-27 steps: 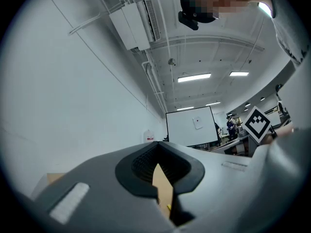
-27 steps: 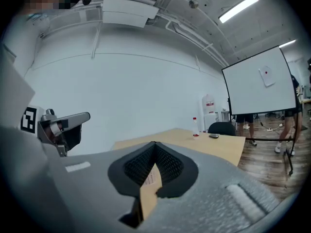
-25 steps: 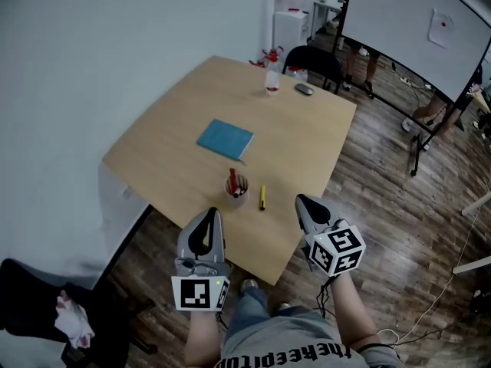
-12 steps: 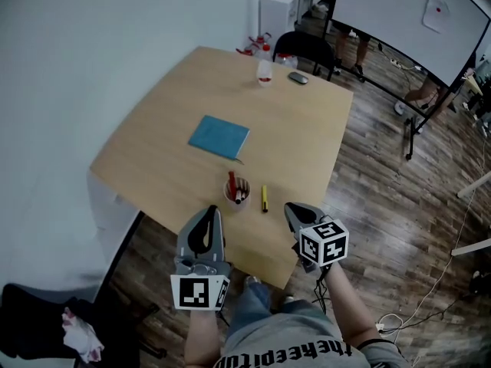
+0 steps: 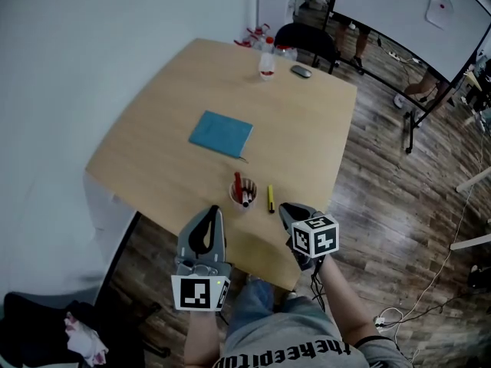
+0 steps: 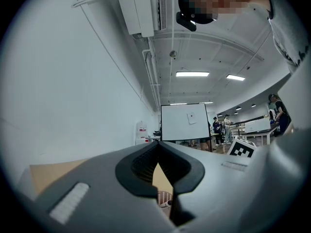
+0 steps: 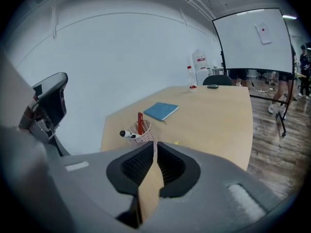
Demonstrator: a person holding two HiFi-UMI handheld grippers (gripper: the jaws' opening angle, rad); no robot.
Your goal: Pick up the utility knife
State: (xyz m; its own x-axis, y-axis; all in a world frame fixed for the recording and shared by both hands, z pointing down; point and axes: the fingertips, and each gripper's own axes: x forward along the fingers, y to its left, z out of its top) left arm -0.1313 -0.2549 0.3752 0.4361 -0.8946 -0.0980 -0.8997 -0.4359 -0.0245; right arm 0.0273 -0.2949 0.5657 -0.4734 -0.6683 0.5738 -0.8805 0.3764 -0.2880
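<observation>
On the table [image 5: 307, 129]: notebook [image 5: 221, 133] central; cup [image 5: 242, 194] nearer the front edge, utility knife [image 5: 270, 198] just right of it; bottle [image 5: 266, 61] and mouse [image 5: 301, 70] at the far edge.

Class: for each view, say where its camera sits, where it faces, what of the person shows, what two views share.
Head view: on the head, down at table; left hand-held gripper, right hand-held gripper, torso.
Left gripper view: on the left one, toward whiteboard; shut jaws, person above.
Right gripper view: on the right one, down at cup; opening, empty jaws.
Head, right gripper views share cup, notebook.
</observation>
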